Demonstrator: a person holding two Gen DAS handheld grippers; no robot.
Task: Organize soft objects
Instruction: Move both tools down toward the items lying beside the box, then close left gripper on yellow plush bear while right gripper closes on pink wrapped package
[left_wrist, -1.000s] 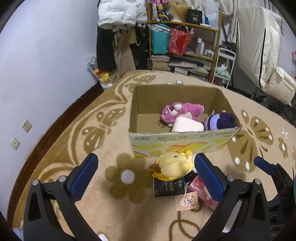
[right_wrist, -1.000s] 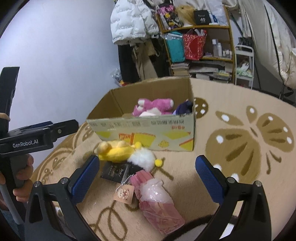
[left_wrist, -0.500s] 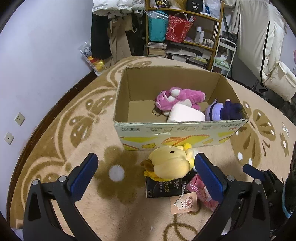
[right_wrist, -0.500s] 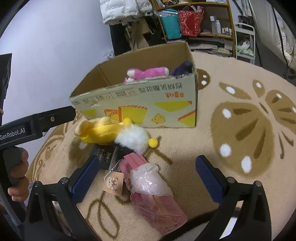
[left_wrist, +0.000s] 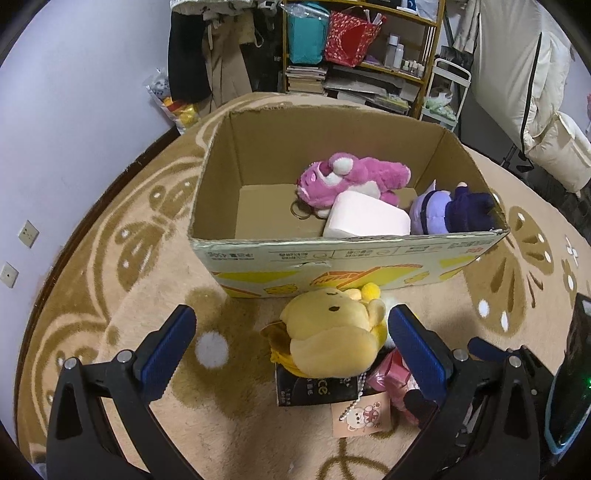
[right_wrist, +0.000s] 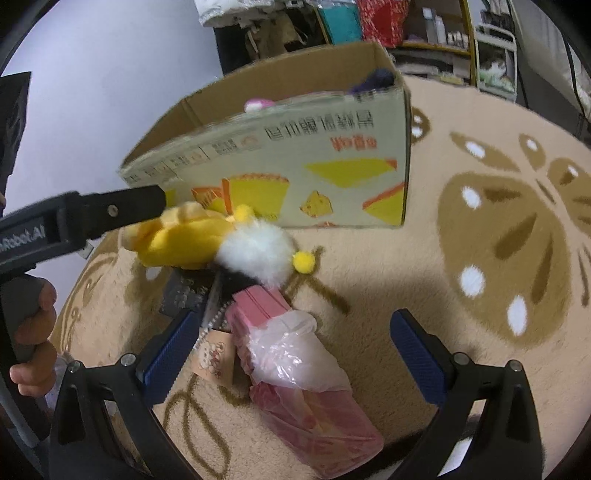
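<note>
Here we hold the left hand-held gripper (left_wrist: 291, 336) spread wide, its blue fingers (left_wrist: 168, 341) apart on either side of the yellow plush bear (left_wrist: 328, 332), gripping nothing; the bear lies on the carpet (left_wrist: 147, 258) just in front of the cardboard box (left_wrist: 332, 260), resting partly on a black packet (left_wrist: 314, 387); beside it sit a pink wrapped package (right_wrist: 303, 376) and a small paper tag (left_wrist: 362, 415) on a bead chain. Inside the box we see a pink plush bear (left_wrist: 351, 181), a pale pink block (left_wrist: 369, 219) and a purple plush doll (left_wrist: 450, 214) against the right wall. Our right hand-held gripper (right_wrist: 291, 345) is also spread open and empty, hovering over the pink package; the bear's white fluffy tail (right_wrist: 255, 254) and a yellow pompom (right_wrist: 303, 261) lie just beyond it. A shelf (left_wrist: 369, 55) stands behind the box.
</note>
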